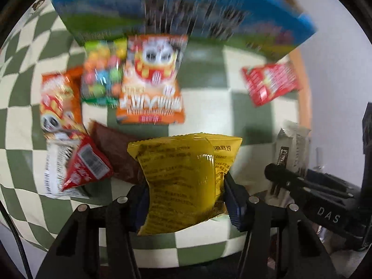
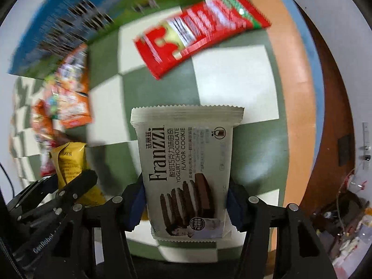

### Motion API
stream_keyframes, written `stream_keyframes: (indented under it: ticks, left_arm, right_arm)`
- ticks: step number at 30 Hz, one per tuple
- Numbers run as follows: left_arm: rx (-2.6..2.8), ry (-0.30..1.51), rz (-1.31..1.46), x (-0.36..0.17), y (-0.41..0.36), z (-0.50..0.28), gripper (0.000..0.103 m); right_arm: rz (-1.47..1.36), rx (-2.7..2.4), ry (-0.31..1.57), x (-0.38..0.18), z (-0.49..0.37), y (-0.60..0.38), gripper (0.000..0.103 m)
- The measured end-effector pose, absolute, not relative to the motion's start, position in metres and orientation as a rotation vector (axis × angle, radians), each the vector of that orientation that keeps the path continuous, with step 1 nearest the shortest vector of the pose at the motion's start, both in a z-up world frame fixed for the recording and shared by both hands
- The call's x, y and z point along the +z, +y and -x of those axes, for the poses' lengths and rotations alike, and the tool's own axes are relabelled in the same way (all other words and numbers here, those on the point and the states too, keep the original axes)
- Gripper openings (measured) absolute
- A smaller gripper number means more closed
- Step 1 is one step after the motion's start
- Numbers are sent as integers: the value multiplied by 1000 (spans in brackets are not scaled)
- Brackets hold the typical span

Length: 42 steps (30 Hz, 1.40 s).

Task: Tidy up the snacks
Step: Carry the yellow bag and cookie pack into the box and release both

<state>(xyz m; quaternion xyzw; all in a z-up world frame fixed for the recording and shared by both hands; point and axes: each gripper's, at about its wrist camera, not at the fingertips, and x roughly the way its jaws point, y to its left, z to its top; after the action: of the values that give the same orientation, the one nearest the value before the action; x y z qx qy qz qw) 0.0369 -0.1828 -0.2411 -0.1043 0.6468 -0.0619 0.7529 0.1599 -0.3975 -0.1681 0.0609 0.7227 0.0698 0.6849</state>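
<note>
While sorting proceeds, yellow packet clamped in left claw, cookie packet in right claw, both held clear of bench.

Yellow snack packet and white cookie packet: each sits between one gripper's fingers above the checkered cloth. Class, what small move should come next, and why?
Probably carry both toward the blue box at the far side. The left gripper is shut on the yellow snack packet and the right gripper on the white cookie packet, so neither needs regripping. Other snacks lie loose on the checkered cloth.
</note>
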Motion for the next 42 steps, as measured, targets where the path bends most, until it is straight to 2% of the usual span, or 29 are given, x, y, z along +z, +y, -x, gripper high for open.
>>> stream_keyframes:
  ticks: [3,9,14,16,20,23,29,36,37,39,41,42]
  left_arm:
    - [-165,1350,286,-203,-183,-41,53]
    - [-196,1214,347,-142,-129,-108,53]
    - [-131,1176,283,-117,-87,-178,53]
    - [-107,1204,265,-114,-68,-207,53]
    - [-51,1296,249,-142,-42,-256,53]
    - [0,1365,219,-167,-27,-285,53]
    - [45,1457,187,-202,-11,-308,53]
    - [67,1479,159,-229,-2,-313,54]
    - [70,1474,164,-230,-1,-313,56]
    - [60,1466,201,-226,0,-313,67]
    - [69,1447,215,-224,2,-315,94]
    - [73,1438,218,-223,3,-315,95]
  right_arm:
    - [-187,206,1558,-123,-167,-409,61]
    - [-253,302,1398,-35,-219,-402,61]
    - [-207,308,1293,3,-282,-372,61]
    - [-193,298,1287,0,-309,-351,61]
    - [-144,267,1302,-8,-364,-342,61]
    - [-106,241,1337,-35,-404,-334,61]
    - [-19,199,1389,-103,-457,-292,61]
    - [16,173,1416,-140,-478,-286,62]
    - [26,168,1424,-145,-482,-285,63]
    - [44,169,1435,-153,-489,-280,72]
    - [50,174,1438,-157,-490,-275,87]
    - [49,174,1440,-157,-490,-274,89]
